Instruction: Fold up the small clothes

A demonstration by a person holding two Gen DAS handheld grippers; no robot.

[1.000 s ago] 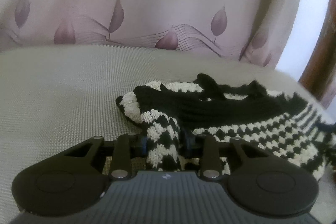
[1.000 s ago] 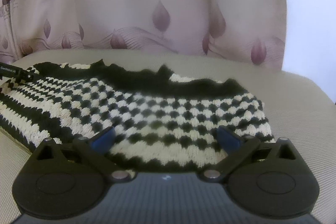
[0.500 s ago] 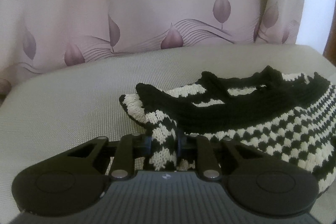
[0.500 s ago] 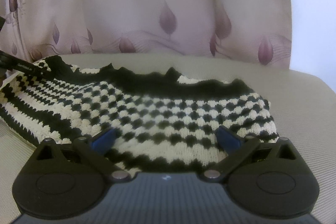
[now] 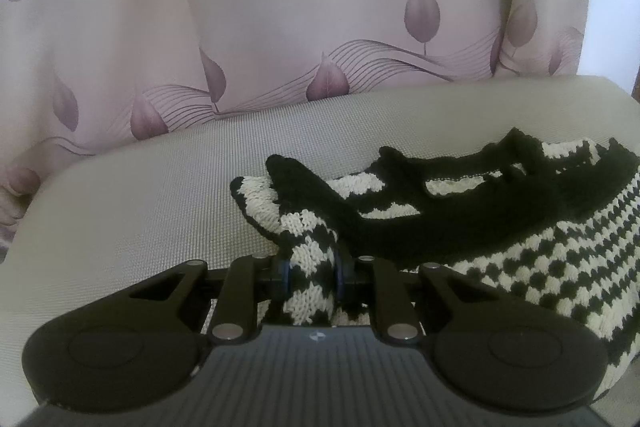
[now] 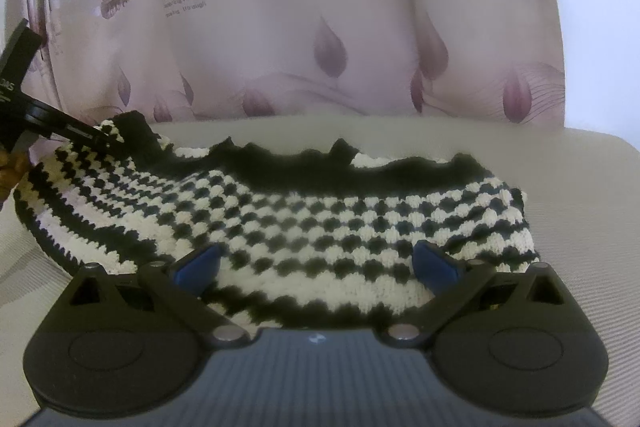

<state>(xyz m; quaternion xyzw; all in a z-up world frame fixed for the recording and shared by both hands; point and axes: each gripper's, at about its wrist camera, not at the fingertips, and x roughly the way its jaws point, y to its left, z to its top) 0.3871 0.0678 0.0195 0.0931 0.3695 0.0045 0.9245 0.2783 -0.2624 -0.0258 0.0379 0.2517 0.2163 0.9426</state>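
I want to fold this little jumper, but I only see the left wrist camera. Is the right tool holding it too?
Observer: No. The right tool is open, with its blue pads wide apart over the jumper's near edge and not pinching it.
Operator: Does the jumper lie flat over there?
Observer: Mostly. Its checkered side spreads across the grey seat, with the black collar band along the far edge.
Operator: Can you see my left tool?
Observer: Yes, at the far left. The left tool grips the corner by the collar, and that side rises toward it. Its jaws have just been closing on the knit.
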